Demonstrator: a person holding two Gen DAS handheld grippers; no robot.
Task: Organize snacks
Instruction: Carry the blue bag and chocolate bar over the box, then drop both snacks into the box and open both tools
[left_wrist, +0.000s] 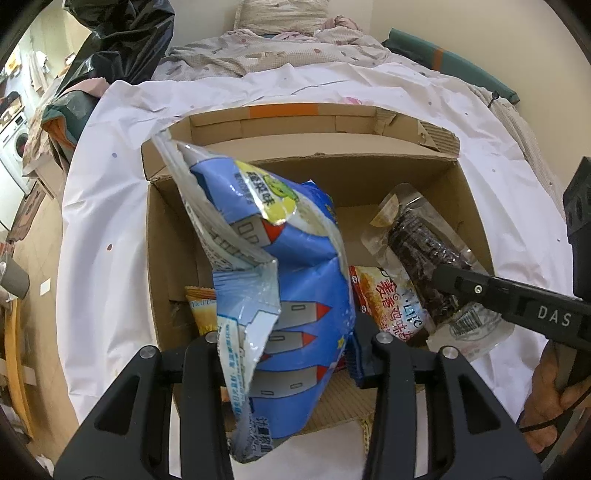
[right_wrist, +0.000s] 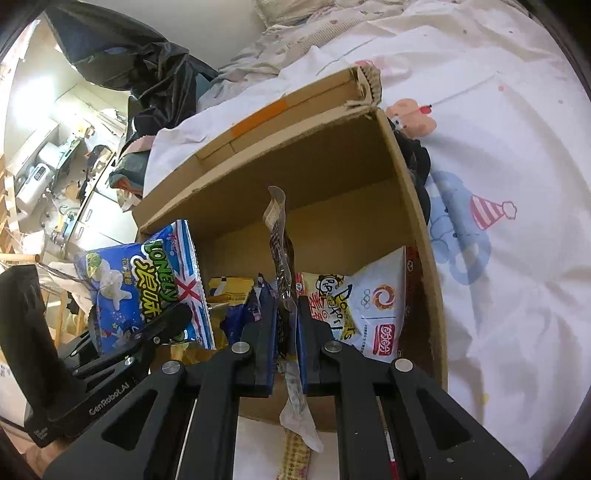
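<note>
My left gripper (left_wrist: 291, 347) is shut on a blue snack bag (left_wrist: 280, 280) and holds it upright over the open cardboard box (left_wrist: 476, 221). It also shows in the right wrist view (right_wrist: 147, 291), gripped by the left gripper (right_wrist: 177, 317). My right gripper (right_wrist: 286, 325) is shut on a clear packet of dark snack (right_wrist: 282, 254), held edge-on over the box. In the left wrist view that packet (left_wrist: 417, 254) hangs from the right gripper (left_wrist: 443, 280) at the box's right side. A white and orange snack bag (right_wrist: 365, 314) lies in the box.
The box sits on a white printed bedsheet (right_wrist: 498, 166). More yellow and orange packets (right_wrist: 229, 288) lie on the box floor. Black plastic bags (left_wrist: 122, 33) pile at the far left. A rumpled quilt (left_wrist: 277, 48) lies behind the box.
</note>
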